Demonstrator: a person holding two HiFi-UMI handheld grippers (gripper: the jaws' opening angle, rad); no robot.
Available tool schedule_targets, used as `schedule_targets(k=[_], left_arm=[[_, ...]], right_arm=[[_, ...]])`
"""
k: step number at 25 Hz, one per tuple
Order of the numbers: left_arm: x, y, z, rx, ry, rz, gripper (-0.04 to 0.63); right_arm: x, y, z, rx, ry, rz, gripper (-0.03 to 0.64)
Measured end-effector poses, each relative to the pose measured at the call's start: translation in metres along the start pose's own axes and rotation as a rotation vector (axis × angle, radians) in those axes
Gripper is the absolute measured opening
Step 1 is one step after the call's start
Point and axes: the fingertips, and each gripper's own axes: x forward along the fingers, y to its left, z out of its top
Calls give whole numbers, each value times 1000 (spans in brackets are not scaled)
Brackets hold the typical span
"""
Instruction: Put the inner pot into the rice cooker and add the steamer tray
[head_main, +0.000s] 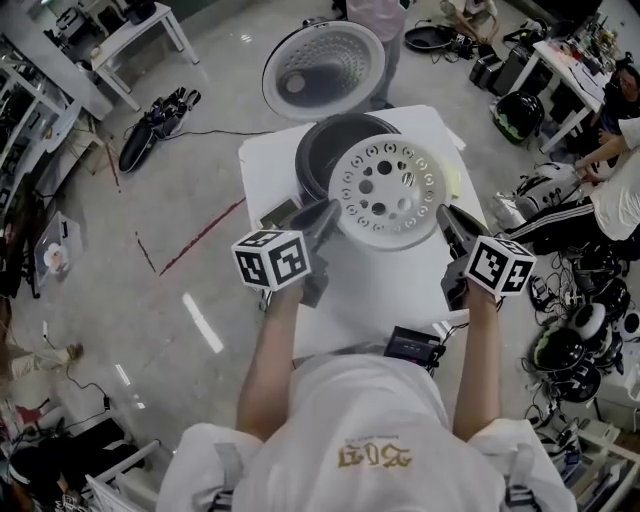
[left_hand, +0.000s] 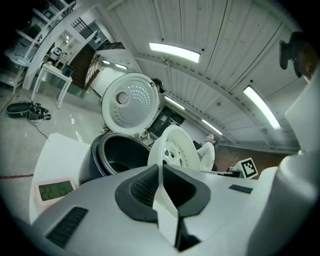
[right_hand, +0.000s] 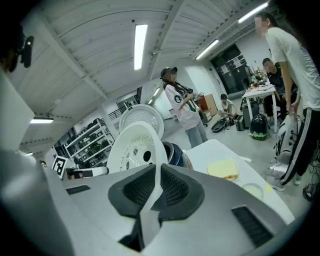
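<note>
Left gripper view: disp. (left_hand: 56, 190) digits unclear

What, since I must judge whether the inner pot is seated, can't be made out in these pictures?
Rice cooker inside: head view, the steamer tray covers most of it; left gripper view, too dark.
Display digits: left gripper view, blurred.
Yellow item: right gripper view, too small to identify.

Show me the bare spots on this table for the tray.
Bare: the table strip between the held tray and the black device. Crowded: the far half, with the cooker, a scale left of it, a yellow sponge right.
</note>
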Motion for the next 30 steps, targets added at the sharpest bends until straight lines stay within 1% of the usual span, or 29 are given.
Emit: schedule_targets(k=[7,15,24,30], left_arm=[[-12,19,27,4,-63,60,43],[-14,38,52,3,-102,105,43],[-8,56,57,-11,-125,164,44],[1,74,55,-26,-116,198,46]], right_arm=[[32,22,20,-38,4,79,43],[64,36,38,-64,17,132,43],[91,33,44,-79,50,187,43],[113,27,40,-81,82,204,43]])
